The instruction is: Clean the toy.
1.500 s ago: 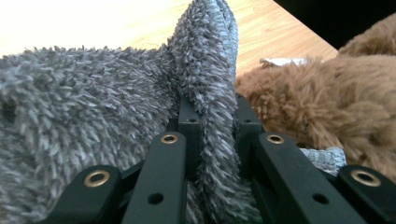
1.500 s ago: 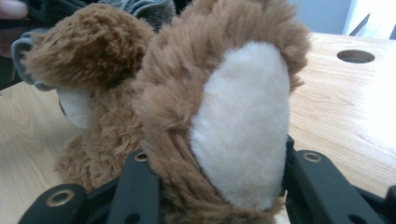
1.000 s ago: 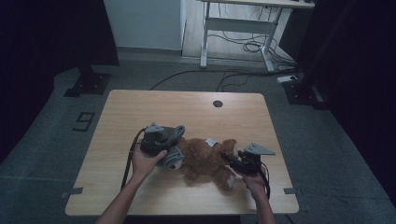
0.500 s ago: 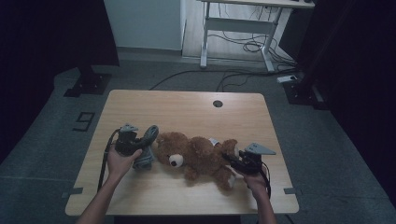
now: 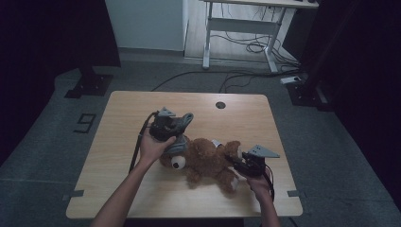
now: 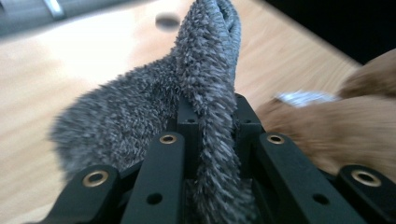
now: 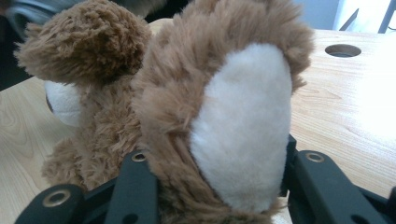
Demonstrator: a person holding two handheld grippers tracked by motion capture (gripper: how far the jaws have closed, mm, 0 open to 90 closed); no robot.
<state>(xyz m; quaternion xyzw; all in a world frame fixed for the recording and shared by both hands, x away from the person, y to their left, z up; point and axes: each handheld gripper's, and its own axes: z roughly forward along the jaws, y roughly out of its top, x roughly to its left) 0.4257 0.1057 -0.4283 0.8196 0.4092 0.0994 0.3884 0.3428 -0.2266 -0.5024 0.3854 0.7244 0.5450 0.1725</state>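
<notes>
A brown teddy bear lies on its back on the wooden table, head toward the left. My left gripper hovers just above the bear's head, shut on a grey fuzzy cloth piece that hangs down to the head. In the left gripper view the grey cloth is pinched between the black jaws of the left gripper, with the bear at the right. My right gripper is shut on the bear's foot. The right gripper view shows the foot's cream sole clamped in the right gripper.
A round cable hole sits near the table's far edge. A white desk frame and floor cables stand beyond the table. Dark stands flank the table on the grey floor.
The left gripper swung out to the left with the grey cloth, then came back right and rose over the bear's head. The right gripper and the foot it holds stayed still.
</notes>
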